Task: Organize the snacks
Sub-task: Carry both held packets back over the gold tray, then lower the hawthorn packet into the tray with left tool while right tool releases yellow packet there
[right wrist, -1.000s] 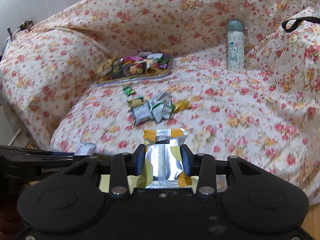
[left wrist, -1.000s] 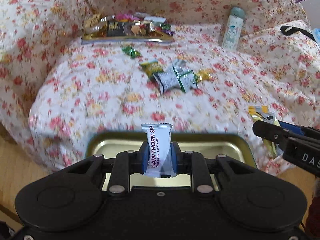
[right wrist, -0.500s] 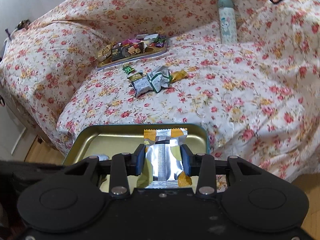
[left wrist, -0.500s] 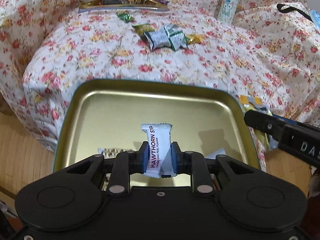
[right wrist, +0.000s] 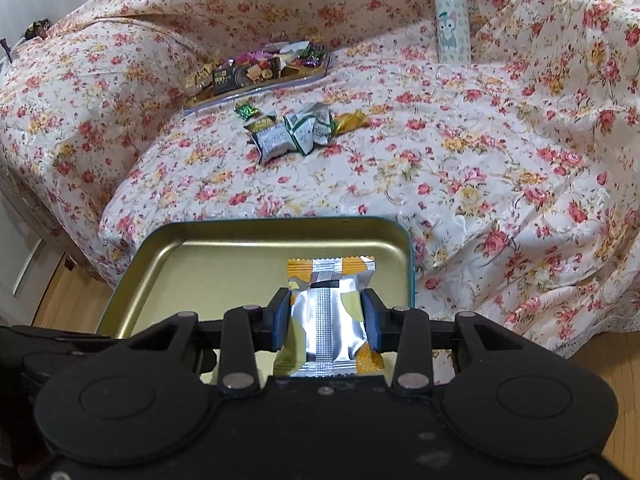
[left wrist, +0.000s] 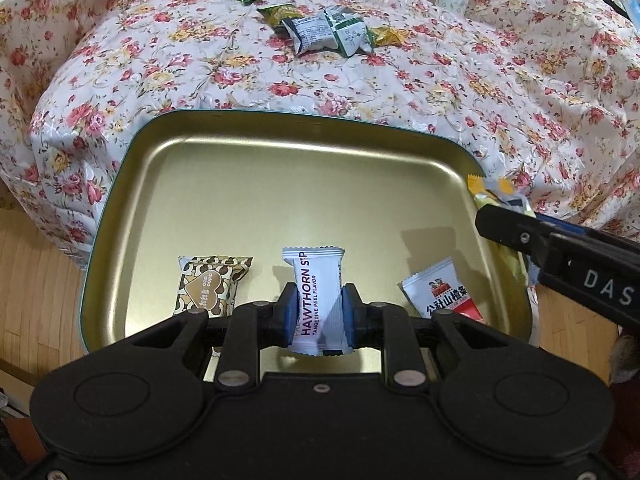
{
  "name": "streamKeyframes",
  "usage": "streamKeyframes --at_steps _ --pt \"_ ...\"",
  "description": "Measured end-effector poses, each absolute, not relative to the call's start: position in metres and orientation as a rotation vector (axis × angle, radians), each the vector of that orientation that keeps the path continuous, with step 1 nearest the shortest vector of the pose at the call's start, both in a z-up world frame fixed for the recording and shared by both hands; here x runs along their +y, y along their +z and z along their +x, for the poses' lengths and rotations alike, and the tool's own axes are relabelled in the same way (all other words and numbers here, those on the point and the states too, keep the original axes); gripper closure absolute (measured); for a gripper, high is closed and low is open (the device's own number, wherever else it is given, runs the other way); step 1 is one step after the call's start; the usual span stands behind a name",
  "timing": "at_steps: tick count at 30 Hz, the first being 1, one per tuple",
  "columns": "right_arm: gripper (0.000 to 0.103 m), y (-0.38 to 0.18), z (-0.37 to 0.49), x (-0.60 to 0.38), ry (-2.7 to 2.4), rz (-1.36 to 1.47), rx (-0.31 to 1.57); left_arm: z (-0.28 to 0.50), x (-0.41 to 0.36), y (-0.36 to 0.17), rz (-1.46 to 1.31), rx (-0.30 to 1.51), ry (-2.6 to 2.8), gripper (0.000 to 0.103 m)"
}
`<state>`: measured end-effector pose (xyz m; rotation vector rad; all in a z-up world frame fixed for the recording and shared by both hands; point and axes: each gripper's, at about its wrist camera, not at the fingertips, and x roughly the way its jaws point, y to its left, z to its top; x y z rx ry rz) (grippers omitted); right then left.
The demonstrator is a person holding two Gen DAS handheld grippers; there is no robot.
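My left gripper (left wrist: 319,312) is shut on a white hawthorn snack packet (left wrist: 316,300), held upright over the gold metal tray (left wrist: 280,184). Two packets lie in that tray: a brown heart-print one (left wrist: 210,286) at the left and a white and red one (left wrist: 442,290) at the right. My right gripper (right wrist: 327,320) is shut on a silver and orange packet (right wrist: 328,316) above the tray's right part (right wrist: 224,256). In the left wrist view the right gripper (left wrist: 560,248) reaches in from the right edge. Loose snacks (right wrist: 292,130) lie further back on the floral cover.
A second tray full of snacks (right wrist: 256,72) sits at the back of the flowered sofa cover (right wrist: 480,160). A pale cartoon-print bottle (right wrist: 452,20) stands at the back right. Wooden floor (left wrist: 36,280) shows beside the gold tray, below the cover's edge.
Both grippers have come down and tilted toward the gold tray, which now fills far more of both views. The packets lying in it have come into sight. Both grips are unchanged.
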<state>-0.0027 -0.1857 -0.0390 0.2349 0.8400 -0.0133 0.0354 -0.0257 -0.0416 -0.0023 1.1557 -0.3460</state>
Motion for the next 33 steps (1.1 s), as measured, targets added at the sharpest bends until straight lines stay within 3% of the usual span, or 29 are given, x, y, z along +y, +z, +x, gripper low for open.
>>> streamKeyframes --at_steps 33 --pt "0.062 -0.066 0.008 -0.187 -0.052 0.185 0.935 0.03 -0.033 -0.039 0.094 1.143 -0.302 0.072"
